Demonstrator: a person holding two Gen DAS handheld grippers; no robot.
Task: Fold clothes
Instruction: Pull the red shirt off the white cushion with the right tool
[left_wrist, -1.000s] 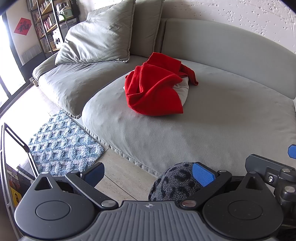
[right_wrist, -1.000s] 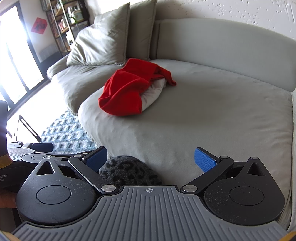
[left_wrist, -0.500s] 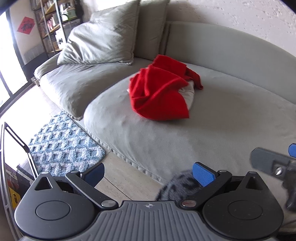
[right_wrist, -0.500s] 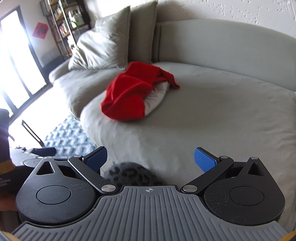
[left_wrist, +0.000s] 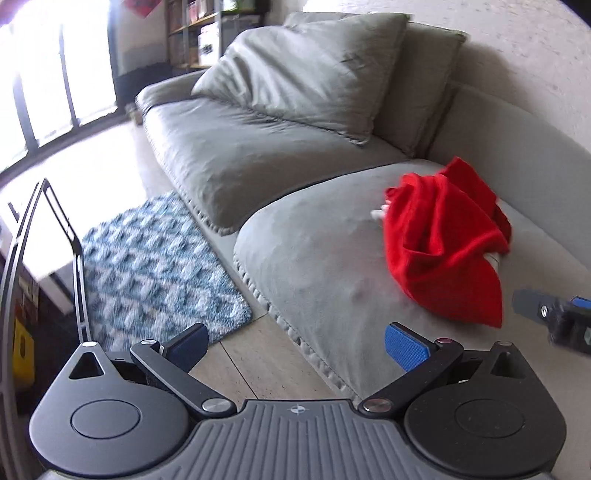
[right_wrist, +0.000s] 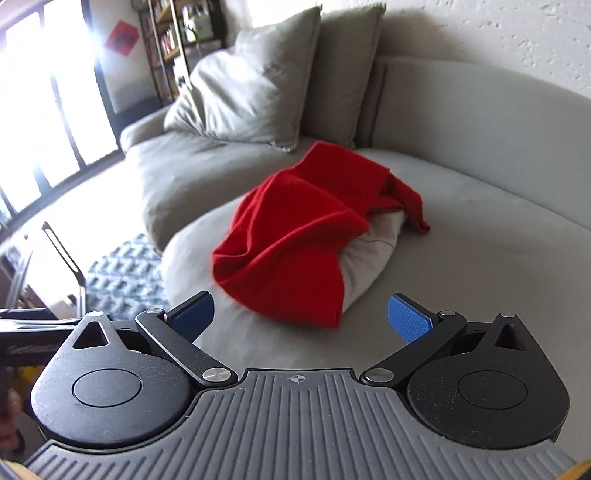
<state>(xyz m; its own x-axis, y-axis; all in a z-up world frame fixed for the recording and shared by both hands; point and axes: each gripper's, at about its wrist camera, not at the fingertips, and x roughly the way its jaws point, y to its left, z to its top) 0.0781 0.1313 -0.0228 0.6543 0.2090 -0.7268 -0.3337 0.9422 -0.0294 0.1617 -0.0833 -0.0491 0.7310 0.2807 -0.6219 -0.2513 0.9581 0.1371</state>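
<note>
Red garment (right_wrist: 306, 236) crumpled over one white piece (right_wrist: 369, 258), two cushions (left_wrist: 306, 74), left claw (left_wrist: 295, 345) and right claw (right_wrist: 301, 317) both spread wide, empty

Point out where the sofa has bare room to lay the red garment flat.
Bare seat lies right of the red garment, up to the curved backrest, and in front toward the right tongs. The left cushion is bare up to the pillows. Both tongs are open.

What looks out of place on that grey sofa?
The red garment lies crumpled in a heap on the sofa seat, bunched over something pale grey, unfolded. Both tongs, left and right, are open, not touching it.
</note>
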